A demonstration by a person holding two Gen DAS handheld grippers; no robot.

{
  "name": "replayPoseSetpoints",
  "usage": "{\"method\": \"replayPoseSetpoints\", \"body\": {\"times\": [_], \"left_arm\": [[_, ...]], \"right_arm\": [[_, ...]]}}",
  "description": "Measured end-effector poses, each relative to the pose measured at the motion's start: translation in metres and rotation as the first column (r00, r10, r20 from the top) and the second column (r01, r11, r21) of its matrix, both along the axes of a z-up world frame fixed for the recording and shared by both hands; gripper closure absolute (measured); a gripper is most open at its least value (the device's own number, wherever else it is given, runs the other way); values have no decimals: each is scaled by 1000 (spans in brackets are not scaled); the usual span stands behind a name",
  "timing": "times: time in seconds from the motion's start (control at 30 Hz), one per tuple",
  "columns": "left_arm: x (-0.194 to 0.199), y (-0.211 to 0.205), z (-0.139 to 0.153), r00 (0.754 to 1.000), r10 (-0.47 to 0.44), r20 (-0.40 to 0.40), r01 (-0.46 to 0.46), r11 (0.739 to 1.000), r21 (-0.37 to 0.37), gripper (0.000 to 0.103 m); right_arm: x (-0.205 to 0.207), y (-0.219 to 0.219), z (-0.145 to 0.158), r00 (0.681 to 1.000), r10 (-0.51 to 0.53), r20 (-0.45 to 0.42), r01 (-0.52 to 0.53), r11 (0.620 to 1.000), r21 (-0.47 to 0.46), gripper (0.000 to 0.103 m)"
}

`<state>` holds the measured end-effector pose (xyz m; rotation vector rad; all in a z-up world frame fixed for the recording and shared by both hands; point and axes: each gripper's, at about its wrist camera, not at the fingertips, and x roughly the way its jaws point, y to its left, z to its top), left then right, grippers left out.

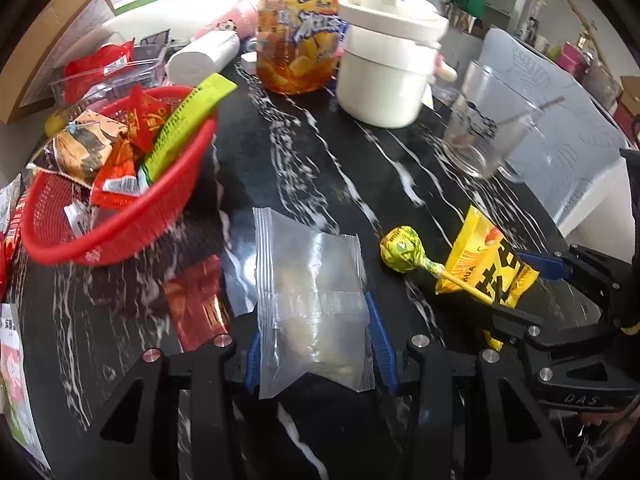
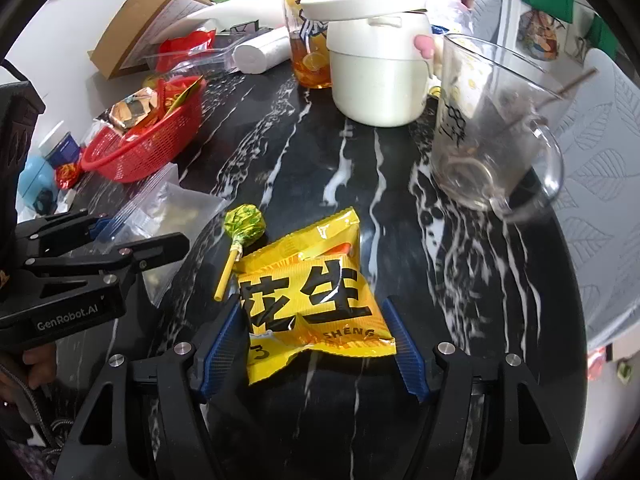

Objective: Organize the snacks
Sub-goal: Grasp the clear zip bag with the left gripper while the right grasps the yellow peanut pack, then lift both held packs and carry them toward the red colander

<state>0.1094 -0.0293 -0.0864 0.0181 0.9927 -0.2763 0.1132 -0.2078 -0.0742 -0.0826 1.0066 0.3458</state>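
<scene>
The left tool [image 1: 314,344] grips a clear bag [image 1: 310,304] between its blue pads, just above the dark marbled surface [image 1: 320,152]. The right tool [image 2: 314,340] stands open astride a yellow packet [image 2: 316,300] lying on the surface, pads at its edges. A lollipop [image 2: 244,224] lies just beside the packet. The red basket [image 1: 120,236], full of snacks, sits left.
</scene>
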Motion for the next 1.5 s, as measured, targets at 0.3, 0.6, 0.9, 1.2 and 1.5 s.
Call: {"method": "replayPoseSetpoints", "body": {"times": [0.3,0.6,0.9,1.2,1.5], "left_arm": [[-38,-8,2,998,-65,-27,65,998,2,59],[-54,-17,-6,992,-108,-61,111,993,46,57],[-59,-21,-11,993,-114,-22,116,989,89,43],[-59,-13,0,995,-93,-26,95,994,62,63],[-64,-4,26,996,-84,24,84,996,12,63]], "right_arm": [[-35,-10,1,999,-37,-11,37,999,-7,33],[-58,-16,-3,998,-57,-42,56,998,-9,32],[-59,-10,-5,997,-81,-15,80,996,-51,32],[-66,-24,13,990,-138,20,138,990,42,38],[-74,-24,31,990,-134,44,129,985,114,39]]}}
